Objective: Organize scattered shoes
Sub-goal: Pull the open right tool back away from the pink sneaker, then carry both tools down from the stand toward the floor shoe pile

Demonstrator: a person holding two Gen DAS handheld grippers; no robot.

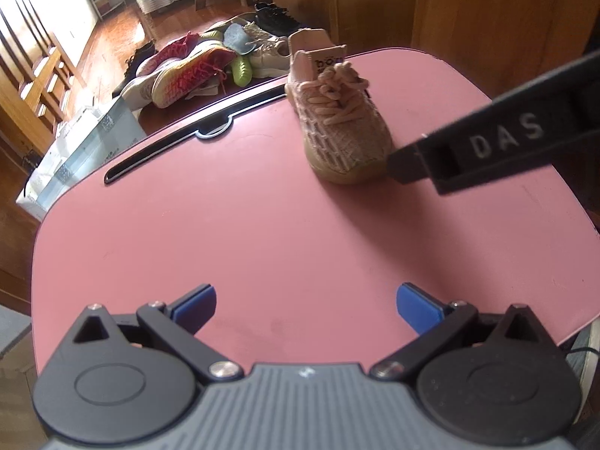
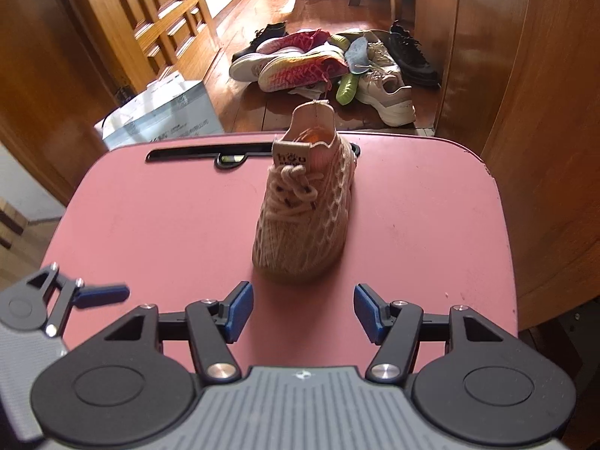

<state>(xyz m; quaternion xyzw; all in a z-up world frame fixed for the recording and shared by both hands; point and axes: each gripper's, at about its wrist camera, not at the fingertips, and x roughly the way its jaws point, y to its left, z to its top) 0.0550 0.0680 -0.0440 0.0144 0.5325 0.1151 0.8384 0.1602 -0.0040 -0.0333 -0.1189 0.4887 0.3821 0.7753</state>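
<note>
Your right claw (image 2: 302,311) sits nearest, its blue pads spread wide with nothing between them, hovering over the smooth pink surface (image 2: 168,225). Just ahead at twelve o'clock stands the beige knit sneaker (image 2: 305,210), upright, open-mesh weave, chunky laces, toe toward you. Your left claw (image 1: 305,305) is likewise wide apart and empty; from there the sneaker lies at one o'clock. Beyond the surface's far edge, a jumbled pile of shoes (image 2: 326,63) rests on the wooden floor (image 2: 262,11).
</note>
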